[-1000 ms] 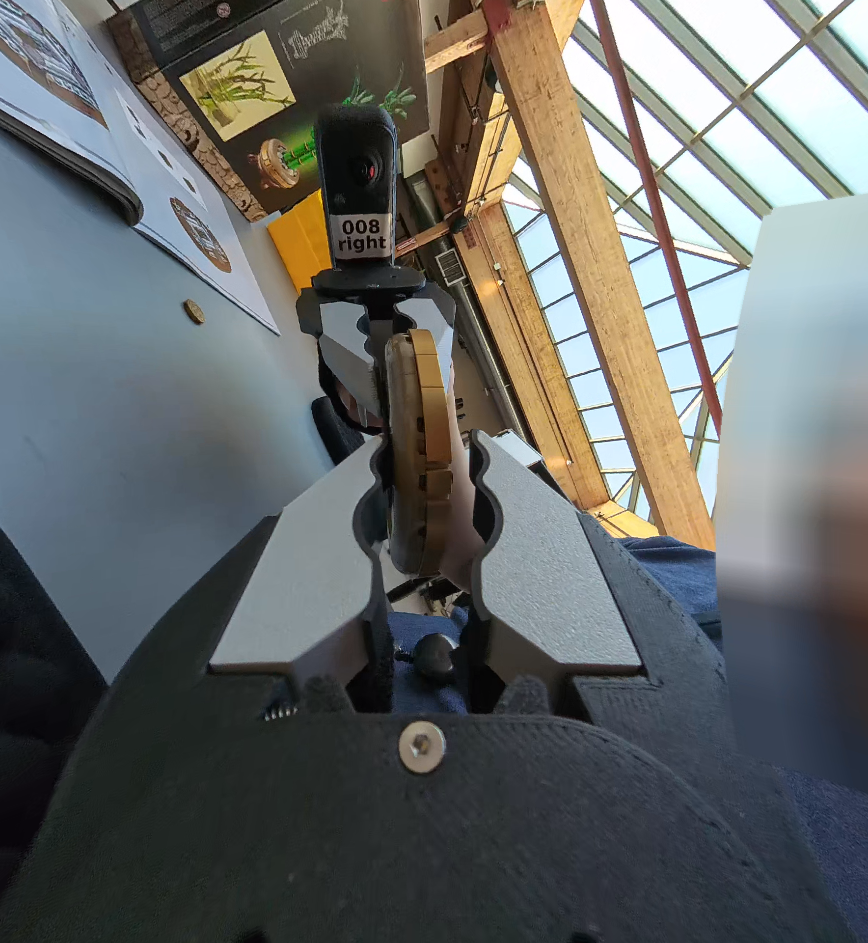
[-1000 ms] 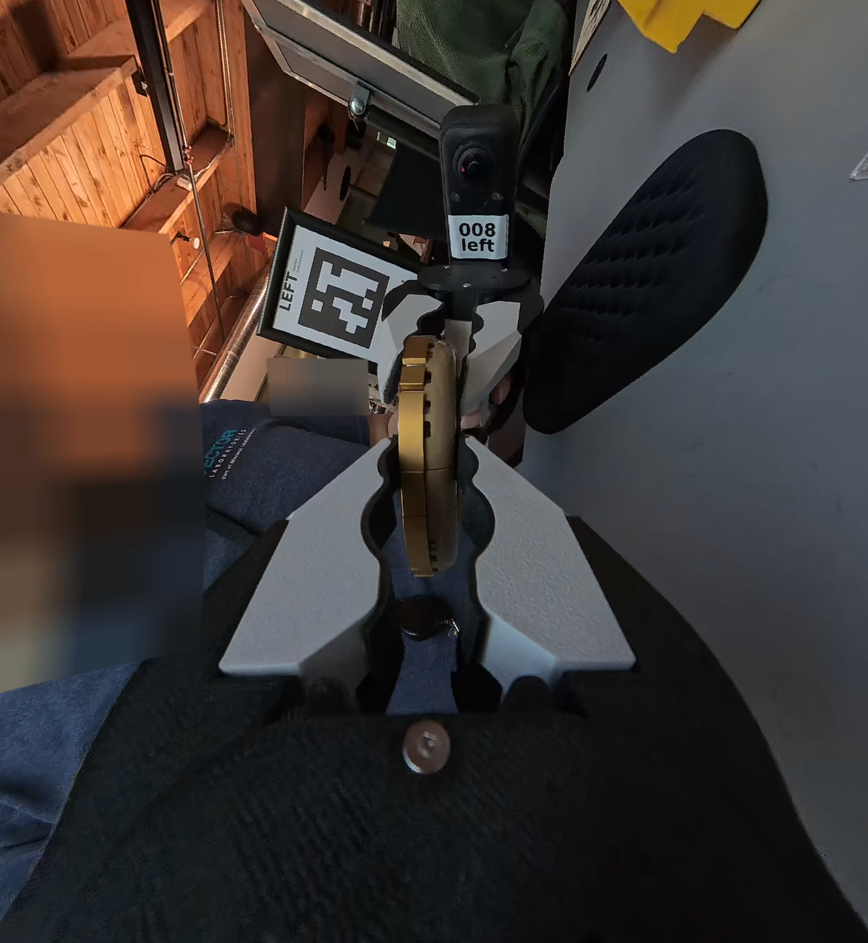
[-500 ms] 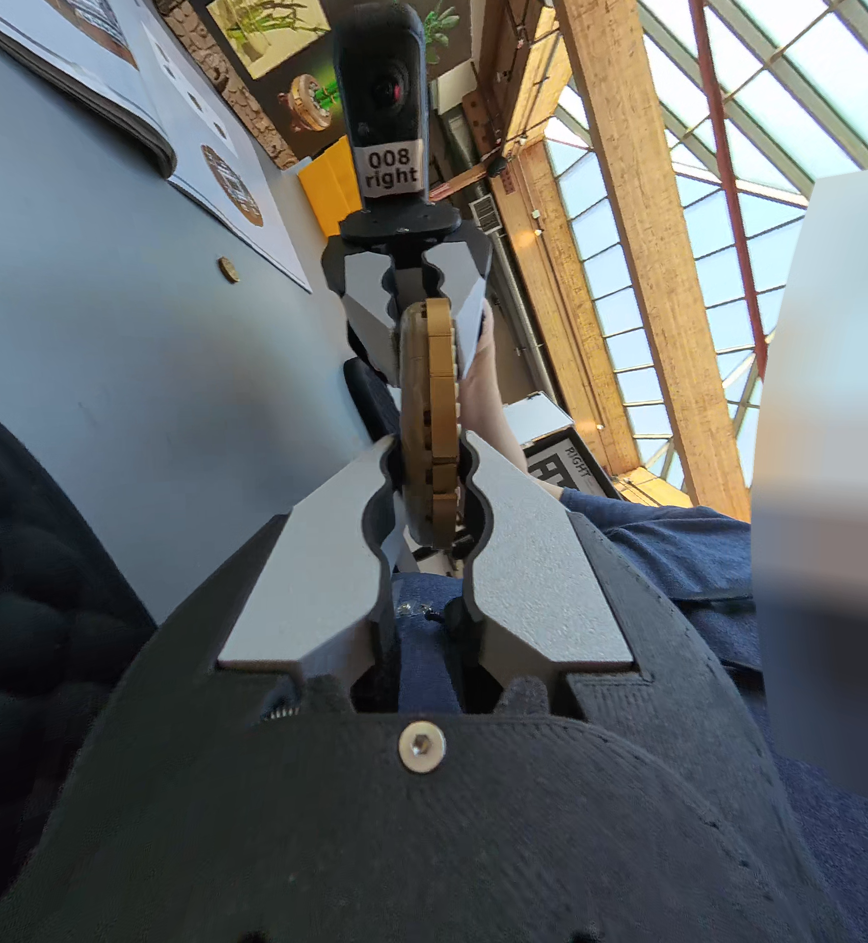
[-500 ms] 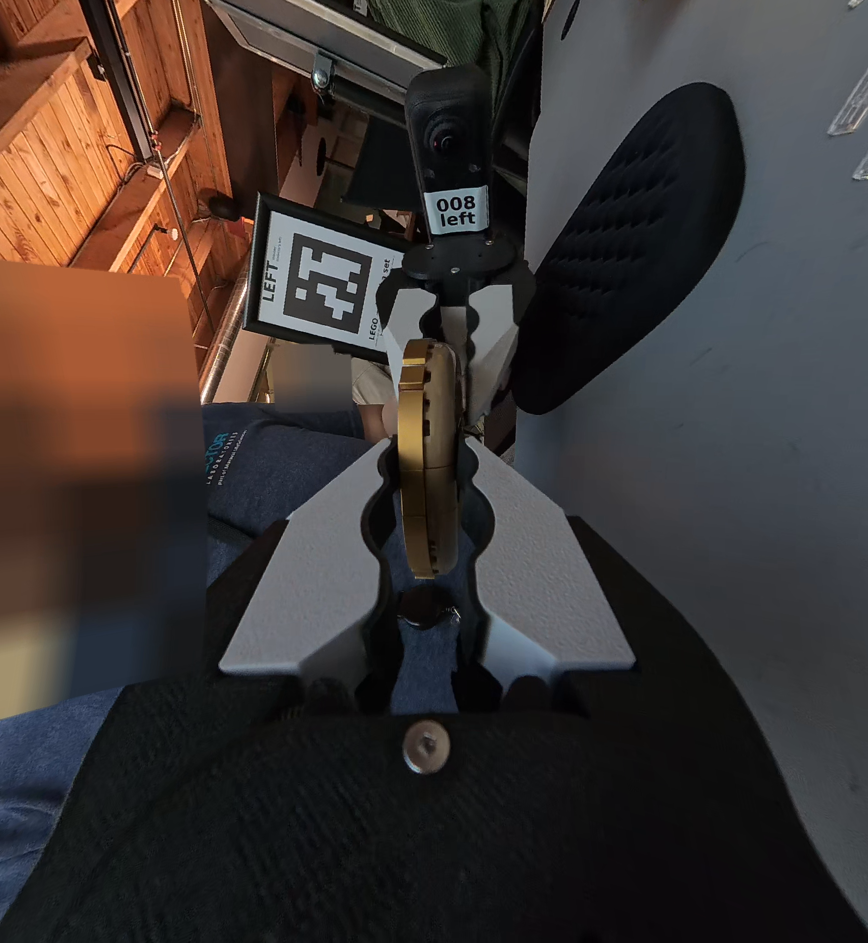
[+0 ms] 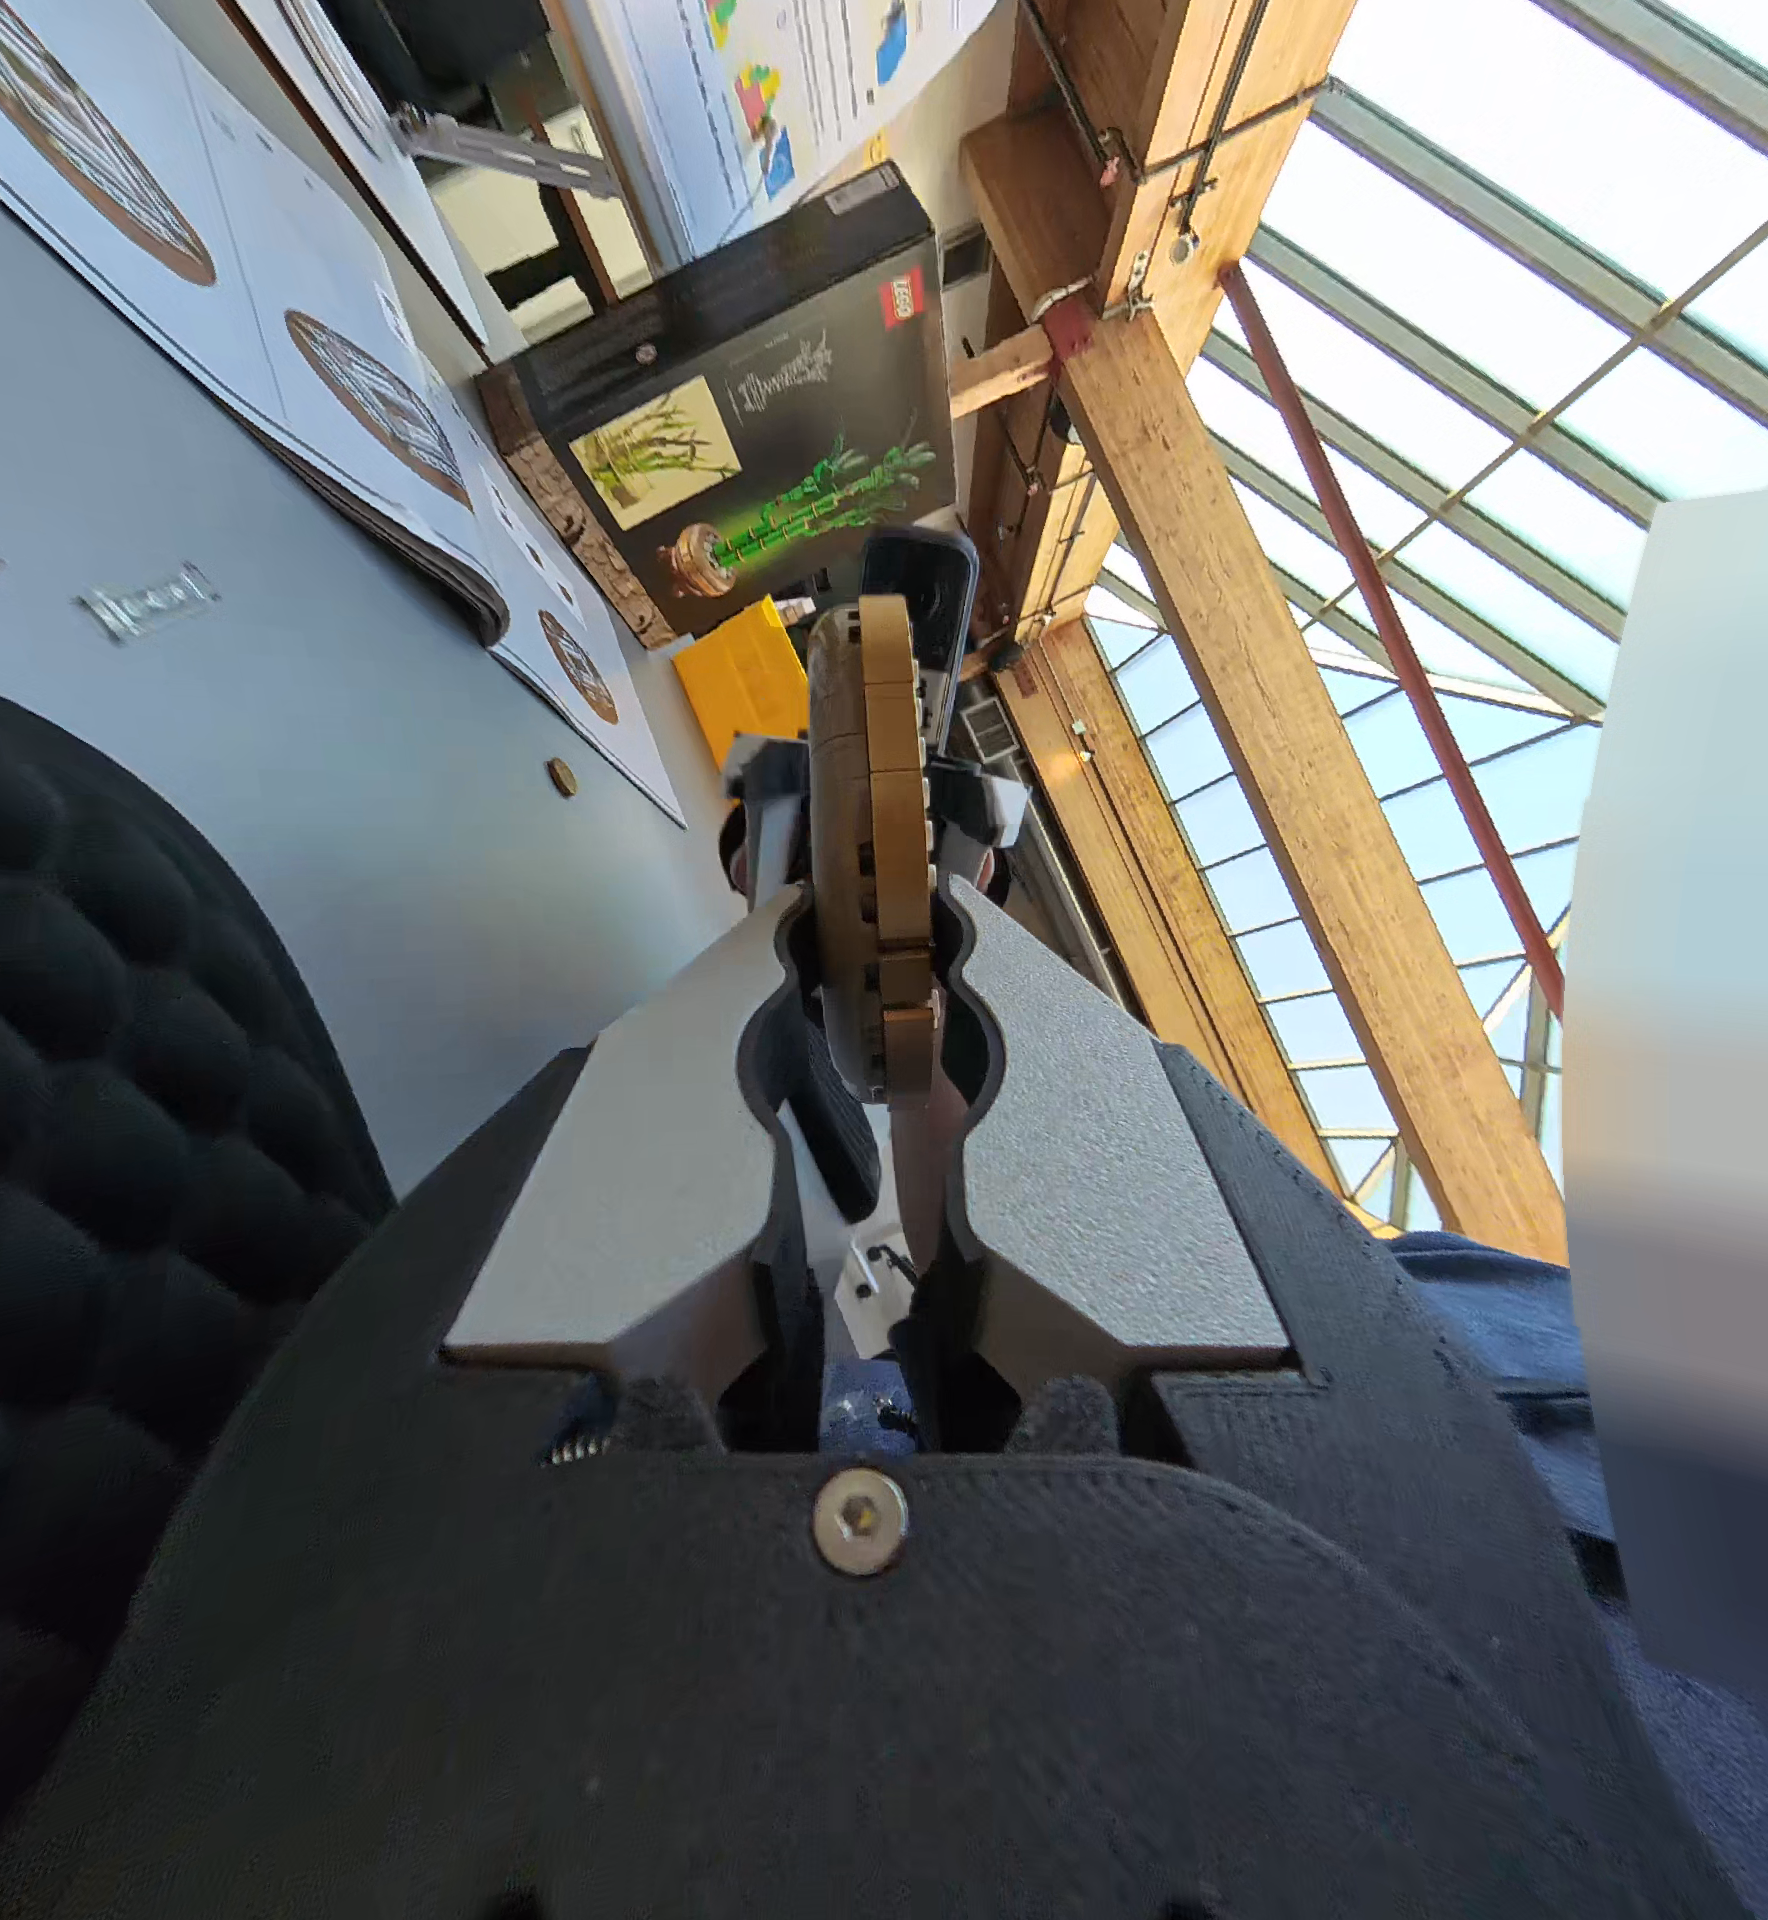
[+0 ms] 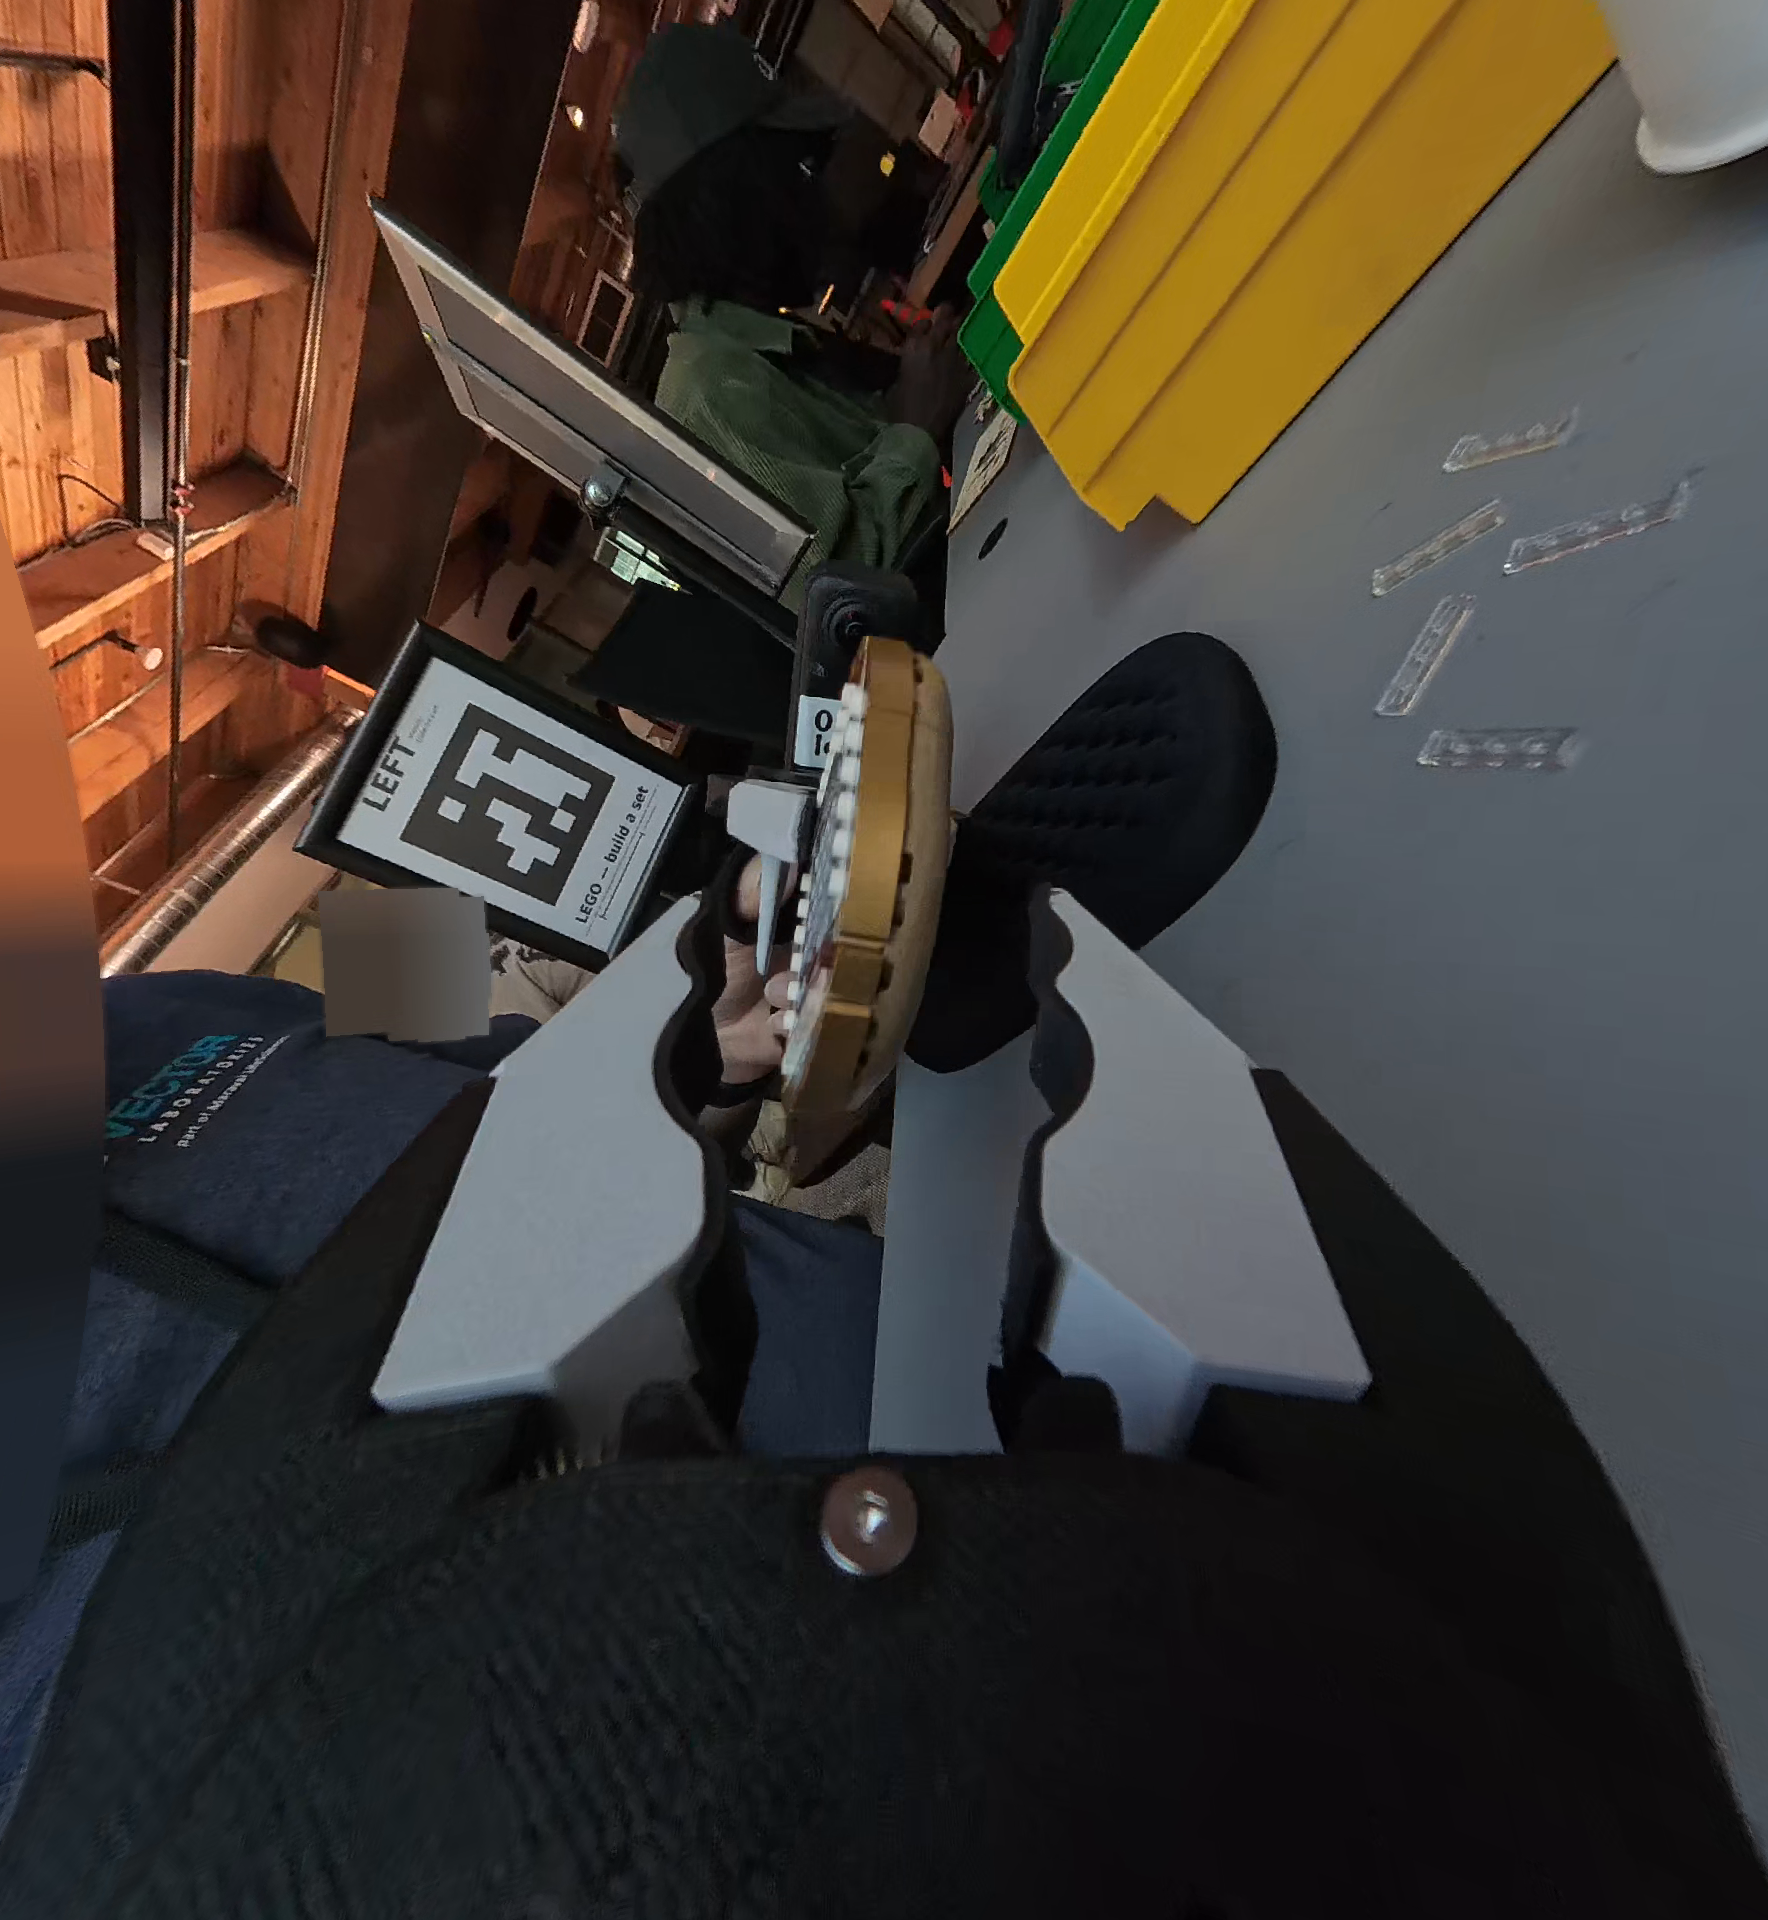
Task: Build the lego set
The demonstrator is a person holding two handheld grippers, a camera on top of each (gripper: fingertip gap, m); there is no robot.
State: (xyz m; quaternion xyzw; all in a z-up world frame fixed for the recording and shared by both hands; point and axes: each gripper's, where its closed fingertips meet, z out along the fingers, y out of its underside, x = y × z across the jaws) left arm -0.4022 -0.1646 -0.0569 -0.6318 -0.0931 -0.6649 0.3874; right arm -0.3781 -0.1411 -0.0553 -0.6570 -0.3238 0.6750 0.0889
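A round gold and tan lego disc [image 5: 867, 862] is held up edge-on in the air. My left gripper [image 5: 872, 940] is shut on its lower rim. My right gripper [image 6: 875, 925] is open, its grey fingers [image 6: 568, 1143] spread wide on either side of the disc [image 6: 885, 883] without touching it. In the left wrist view the right gripper [image 5: 864, 810] shows behind the disc, jaws apart. In the right wrist view the left gripper's finger [image 6: 771, 821] grips the disc's far side, where white studs show.
The grey table [image 6: 1482, 1039] holds several clear flat pieces [image 6: 1431, 655], a black dimpled pad [image 6: 1119, 831], yellow and green bins [image 6: 1275, 260], an open instruction booklet [image 5: 236, 312], the set's black box [image 5: 755, 436] and a small gold round piece [image 5: 561, 777]. A framed marker sign [image 6: 506, 800] stands left. The gap from one gripper's tips to the other's is roughly 4 cm.
My right gripper has opened and let go of the disc, which both grippers held before. My left gripper still holds it. Both views have swung towards the table.
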